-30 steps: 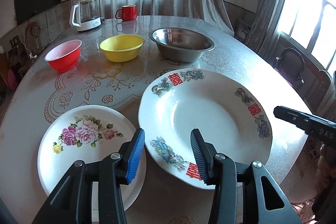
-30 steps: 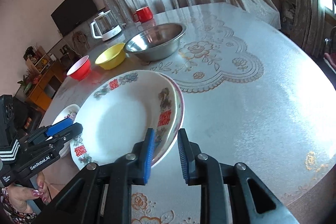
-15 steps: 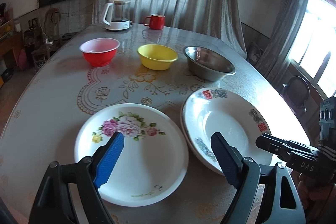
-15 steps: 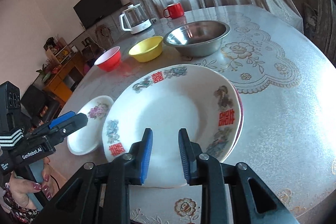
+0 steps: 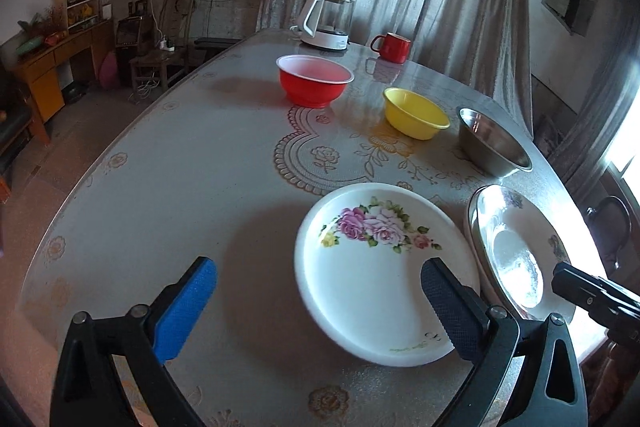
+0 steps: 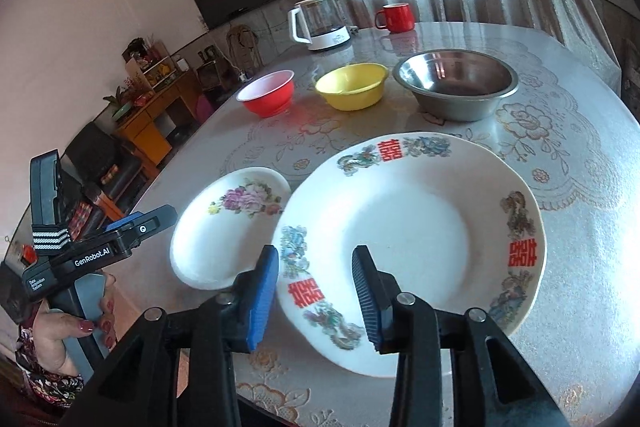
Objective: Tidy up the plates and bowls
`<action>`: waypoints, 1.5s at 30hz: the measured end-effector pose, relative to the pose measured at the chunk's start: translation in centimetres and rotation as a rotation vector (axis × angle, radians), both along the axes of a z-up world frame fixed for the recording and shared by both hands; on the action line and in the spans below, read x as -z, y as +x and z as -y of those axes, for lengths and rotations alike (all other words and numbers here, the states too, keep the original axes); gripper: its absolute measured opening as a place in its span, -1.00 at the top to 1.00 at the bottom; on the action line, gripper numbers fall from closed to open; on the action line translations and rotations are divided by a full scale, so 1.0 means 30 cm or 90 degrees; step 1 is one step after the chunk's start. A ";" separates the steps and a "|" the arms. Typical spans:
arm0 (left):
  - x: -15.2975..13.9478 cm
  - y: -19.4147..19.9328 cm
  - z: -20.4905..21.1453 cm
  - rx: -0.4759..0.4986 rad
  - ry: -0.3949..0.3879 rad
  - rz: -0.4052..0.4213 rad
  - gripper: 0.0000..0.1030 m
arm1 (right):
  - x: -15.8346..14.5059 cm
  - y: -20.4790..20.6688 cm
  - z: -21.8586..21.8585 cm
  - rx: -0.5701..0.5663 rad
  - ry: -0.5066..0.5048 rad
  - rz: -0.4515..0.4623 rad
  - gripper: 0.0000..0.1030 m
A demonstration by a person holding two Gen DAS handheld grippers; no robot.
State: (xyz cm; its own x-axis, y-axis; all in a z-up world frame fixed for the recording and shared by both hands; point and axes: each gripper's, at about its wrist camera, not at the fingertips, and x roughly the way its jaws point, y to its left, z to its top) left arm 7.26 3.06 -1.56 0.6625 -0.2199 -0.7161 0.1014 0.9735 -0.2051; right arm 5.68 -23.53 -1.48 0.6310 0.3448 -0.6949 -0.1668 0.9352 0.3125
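Note:
A white rose-patterned plate (image 5: 380, 267) (image 6: 228, 227) lies flat near the table's front edge. Beside it on the right sits a large white plate with red characters (image 6: 412, 247) (image 5: 516, 251). My left gripper (image 5: 316, 287) (image 6: 148, 217) hovers over the rose plate's left side, its jaws opening wide and gripping nothing. My right gripper (image 6: 316, 259) hangs over the large plate's near-left rim; its jaws are opening and the pads do not press on the rim. Further back stand a red bowl (image 5: 314, 81), a yellow bowl (image 5: 416, 113) and a steel bowl (image 5: 492, 143) in a row.
A glass kettle (image 5: 330, 21) and a red mug (image 5: 392, 47) stand at the table's far end. The round table (image 5: 180, 167) drops off close in front of both plates. A person's hand (image 6: 80, 331) holds the left gripper. A dark chair (image 5: 608, 223) stands at the right.
The left gripper has swung left from the large plate to the rose plate and its jaws have spread wide. The right gripper has slid left along the large plate's rim and its jaws have widened.

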 end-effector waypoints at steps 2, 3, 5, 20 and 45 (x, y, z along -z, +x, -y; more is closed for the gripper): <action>0.021 -0.004 -0.014 -0.005 0.004 -0.015 -1.00 | -0.008 0.023 -0.039 -0.022 -0.016 0.004 0.25; 0.030 -0.006 -0.018 -0.008 0.006 -0.022 -1.00 | -0.009 0.038 -0.059 -0.035 -0.022 0.002 0.25; 0.050 -0.006 -0.029 -0.008 0.001 -0.037 -0.99 | -0.008 0.071 -0.095 -0.056 -0.031 -0.003 0.25; 0.112 -0.063 0.012 0.089 -0.146 -0.137 -0.63 | 0.025 0.420 -0.334 -0.212 -0.192 -0.070 0.25; 0.107 0.069 -0.091 0.043 -0.158 -0.122 0.23 | 0.152 0.541 -0.359 -0.187 -0.145 -0.218 0.65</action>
